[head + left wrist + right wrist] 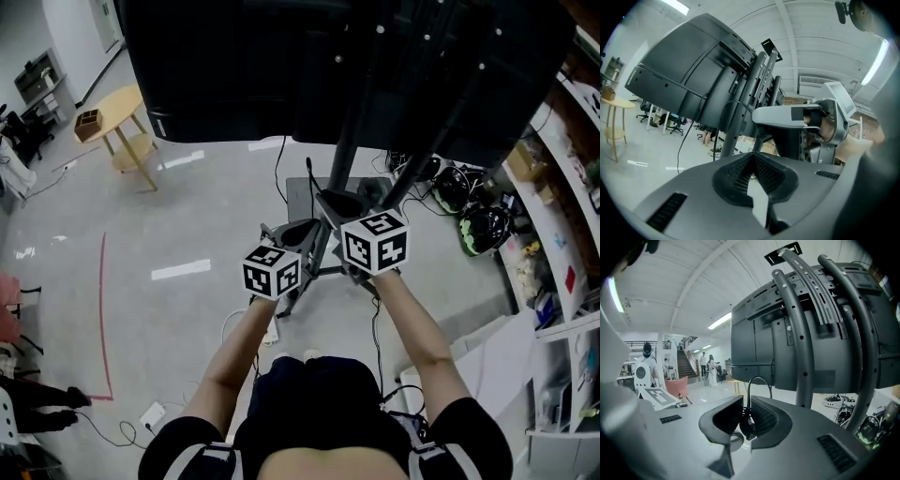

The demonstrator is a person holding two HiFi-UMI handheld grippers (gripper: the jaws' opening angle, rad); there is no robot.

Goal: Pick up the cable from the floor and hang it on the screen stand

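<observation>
The right gripper (747,422) pinches a thin black cable (758,379) between its ribbed dark pads (765,416). The cable arches up out of the jaws in a smooth loop, in front of the screen stand (802,357), whose curved tubular posts are dotted with small holes. The left gripper (752,174) has its meshed jaws pressed together. Each gripper carries a cube (375,242) printed with black-and-white square markers
</observation>
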